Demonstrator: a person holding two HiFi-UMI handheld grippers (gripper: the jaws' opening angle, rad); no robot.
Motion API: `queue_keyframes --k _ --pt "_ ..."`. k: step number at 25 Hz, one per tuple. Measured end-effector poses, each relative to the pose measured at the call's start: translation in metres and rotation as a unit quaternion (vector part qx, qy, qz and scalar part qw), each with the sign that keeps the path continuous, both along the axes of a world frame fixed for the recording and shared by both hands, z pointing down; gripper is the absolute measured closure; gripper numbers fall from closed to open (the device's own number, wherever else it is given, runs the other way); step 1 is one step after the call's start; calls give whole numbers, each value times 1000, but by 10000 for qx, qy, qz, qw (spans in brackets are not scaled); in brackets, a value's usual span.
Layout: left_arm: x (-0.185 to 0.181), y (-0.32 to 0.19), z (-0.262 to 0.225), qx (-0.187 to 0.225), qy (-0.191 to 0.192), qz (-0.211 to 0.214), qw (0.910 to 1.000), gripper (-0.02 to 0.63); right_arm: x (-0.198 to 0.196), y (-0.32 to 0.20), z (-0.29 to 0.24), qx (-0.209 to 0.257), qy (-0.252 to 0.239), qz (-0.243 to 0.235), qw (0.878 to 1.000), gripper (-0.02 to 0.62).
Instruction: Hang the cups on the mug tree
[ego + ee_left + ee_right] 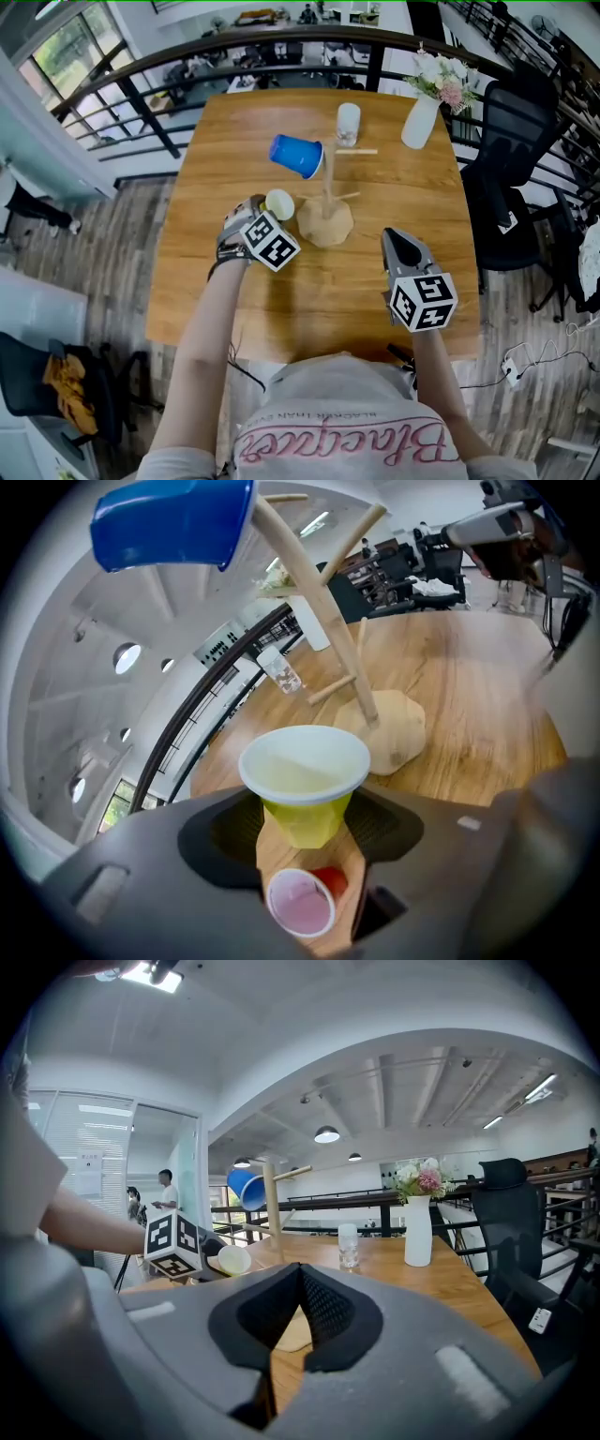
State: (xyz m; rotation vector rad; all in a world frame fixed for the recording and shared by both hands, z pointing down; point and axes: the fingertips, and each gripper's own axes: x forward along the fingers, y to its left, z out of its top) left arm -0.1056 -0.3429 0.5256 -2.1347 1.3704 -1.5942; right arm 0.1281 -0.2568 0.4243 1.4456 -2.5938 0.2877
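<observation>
The wooden mug tree (326, 192) stands mid-table, and a blue cup (297, 155) hangs on its left peg. My left gripper (265, 214) is just left of the tree's base, shut on a yellow cup (278, 203). In the left gripper view the yellow cup (305, 785) sits upright between the jaws, mouth up, with the tree (328, 621) and the blue cup (173, 522) beyond it. A red cup (305, 902) lies on the table under that gripper. My right gripper (403, 248) hovers right of the tree, shut and holding nothing; its view shows the tree (272, 1208).
A clear glass (348, 124) and a white vase of flowers (420, 120) stand at the far side of the table (206, 281). A black office chair (511, 187) is to the right. A railing runs behind the far edge.
</observation>
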Motion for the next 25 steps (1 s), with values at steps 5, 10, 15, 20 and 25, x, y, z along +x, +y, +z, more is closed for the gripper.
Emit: queue_keyframes --k 5,10,15,20,25 --pt "10 -13 -5 198 -687 460 9964 317 7 -2 5 -69 1 123 9999 594" --pt "21 -14 -14 372 -975 815 9912 311 10 -2 7 -102 -28 225 9997 594" --pt "33 -8 -27 557 -1065 1183 9857 311 6 2 7 -98 -24 216 9997 594" --pt "46 -5 -31 783 -1572 1715 9694 308 7 3 8 -120 -54 213 9997 594" --pt "59 -2 -29 790 -1684 2086 9601 307 10 4 8 -130 -62 251 9996 594"
